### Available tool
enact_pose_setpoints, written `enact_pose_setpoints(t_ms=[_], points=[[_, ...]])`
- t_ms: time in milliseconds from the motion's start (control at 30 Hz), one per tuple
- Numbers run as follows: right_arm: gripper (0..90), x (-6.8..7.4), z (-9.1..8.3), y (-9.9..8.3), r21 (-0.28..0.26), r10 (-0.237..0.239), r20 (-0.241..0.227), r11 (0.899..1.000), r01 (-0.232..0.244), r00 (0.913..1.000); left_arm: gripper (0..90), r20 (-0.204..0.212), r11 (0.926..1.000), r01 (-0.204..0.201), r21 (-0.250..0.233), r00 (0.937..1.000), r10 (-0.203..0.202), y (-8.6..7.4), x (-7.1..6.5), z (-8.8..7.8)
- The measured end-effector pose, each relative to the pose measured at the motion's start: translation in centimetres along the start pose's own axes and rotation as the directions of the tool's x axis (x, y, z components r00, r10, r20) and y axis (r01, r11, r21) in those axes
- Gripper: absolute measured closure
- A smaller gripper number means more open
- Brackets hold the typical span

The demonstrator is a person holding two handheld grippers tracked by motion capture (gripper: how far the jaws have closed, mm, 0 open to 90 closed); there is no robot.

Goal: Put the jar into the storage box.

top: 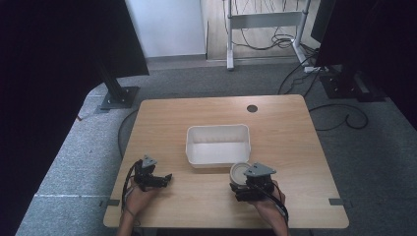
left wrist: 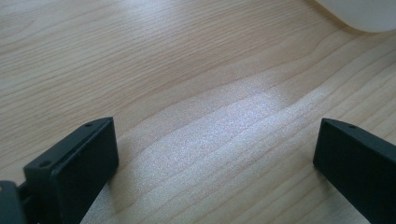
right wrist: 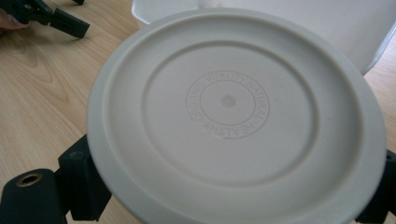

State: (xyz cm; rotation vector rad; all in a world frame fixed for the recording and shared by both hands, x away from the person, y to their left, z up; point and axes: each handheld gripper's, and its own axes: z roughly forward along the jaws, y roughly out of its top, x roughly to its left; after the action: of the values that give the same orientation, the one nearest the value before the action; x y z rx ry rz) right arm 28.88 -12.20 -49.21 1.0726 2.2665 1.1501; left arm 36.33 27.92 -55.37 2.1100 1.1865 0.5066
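A round white container (top: 240, 171) with an embossed lid (right wrist: 227, 100) sits between the jaws of my right gripper (top: 241, 179), low over the table's front right, just in front of the white bin (top: 218, 129). In the right gripper view the black jaws press on both sides of the lid, so my right gripper (right wrist: 232, 184) is shut on it. At the front left my left gripper (top: 167, 178) rests near the tabletop. Its jaws stand wide apart with bare wood between them, so my left gripper (left wrist: 217, 140) is open.
The empty rectangular white bin (right wrist: 327, 23) stands mid-table, and a corner of the bin (left wrist: 364, 14) is close ahead of the left jaws. The wooden table (top: 196, 113) has a dark cable hole (top: 252, 108) at the back. Dark stands and cables lie on the floor beyond.
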Motion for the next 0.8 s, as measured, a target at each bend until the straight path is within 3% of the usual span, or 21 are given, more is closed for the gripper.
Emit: enact_pose_setpoints(t_ms=[800], points=[[9.6,0.5,2.1,3.3,-0.023,0.007,-0.014,1.000,-0.007,0.9999,0.0,0.001,1.0000,-0.002,0.000,1.0000,0.002,0.0,0.0,0.0]])
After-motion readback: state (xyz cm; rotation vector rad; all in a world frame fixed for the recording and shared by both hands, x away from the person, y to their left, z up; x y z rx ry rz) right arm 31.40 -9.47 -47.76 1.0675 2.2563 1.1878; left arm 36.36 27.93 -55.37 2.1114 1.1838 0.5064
